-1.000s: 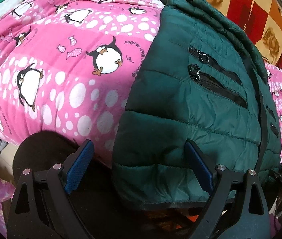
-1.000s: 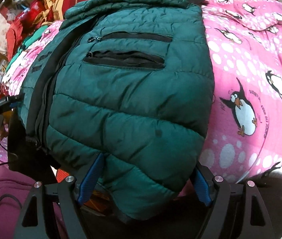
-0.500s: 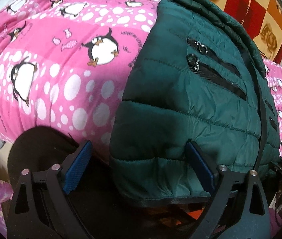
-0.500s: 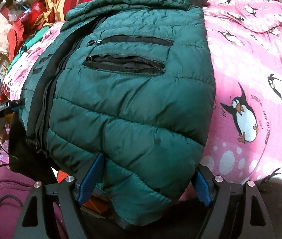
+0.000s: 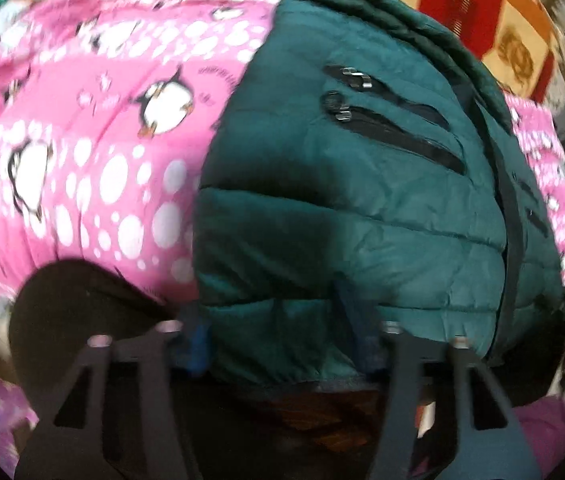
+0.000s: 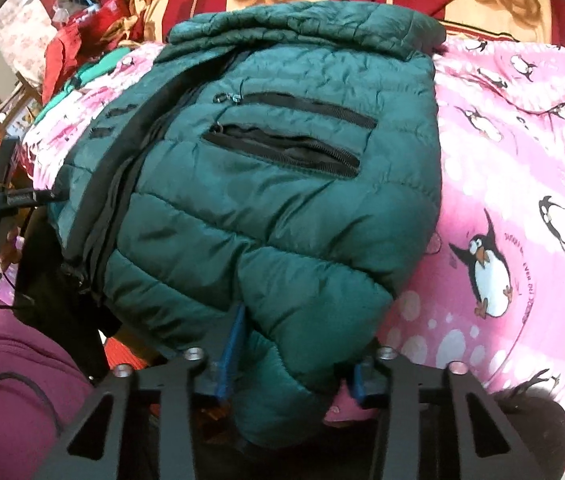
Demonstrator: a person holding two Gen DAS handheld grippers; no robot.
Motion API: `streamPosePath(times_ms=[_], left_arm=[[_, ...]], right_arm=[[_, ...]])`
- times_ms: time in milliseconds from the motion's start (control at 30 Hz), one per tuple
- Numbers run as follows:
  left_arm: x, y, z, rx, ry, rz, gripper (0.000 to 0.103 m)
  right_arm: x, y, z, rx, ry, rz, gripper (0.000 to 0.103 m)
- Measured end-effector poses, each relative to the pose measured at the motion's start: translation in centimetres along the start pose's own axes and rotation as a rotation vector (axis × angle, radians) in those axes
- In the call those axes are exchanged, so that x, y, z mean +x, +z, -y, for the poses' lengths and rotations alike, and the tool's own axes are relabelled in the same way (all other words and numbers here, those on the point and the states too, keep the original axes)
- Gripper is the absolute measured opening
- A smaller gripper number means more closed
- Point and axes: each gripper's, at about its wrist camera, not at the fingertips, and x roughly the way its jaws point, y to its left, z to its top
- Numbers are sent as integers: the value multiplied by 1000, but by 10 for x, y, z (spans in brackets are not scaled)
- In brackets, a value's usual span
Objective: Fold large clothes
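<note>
Fingers (image 6: 231, 344) of both grippers pinch the green jacket's (image 6: 282, 200) near hem, bare pink blanket (image 6: 522, 160) flanking it

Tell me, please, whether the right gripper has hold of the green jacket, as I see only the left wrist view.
Observer: Yes. The right gripper has its fingers closed around a bunched fold of the green jacket at its hem.
Operator: Are the pockets on that side zipped?
Observer: The lower pocket gapes open, and the upper pocket looks closed.
Operator: Is anything lying beyond the jacket?
Observer: A heap of red clothes lies past the far corner of the pink blanket.
</note>
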Motion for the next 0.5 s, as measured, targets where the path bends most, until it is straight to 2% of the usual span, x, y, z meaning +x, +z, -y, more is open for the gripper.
streamPosePath(times_ms=[133,300,500], left_arm=[[-13,-1,10,32,36,67,18],[-30,0,14,45,42,132,13],[-54,16,14,27,16,219,12]], right_arm=[[-13,5,0,-2,24,36,26],[-22,7,4,1,39,65,26],[-38,19,-3,-24,18,127,23]])
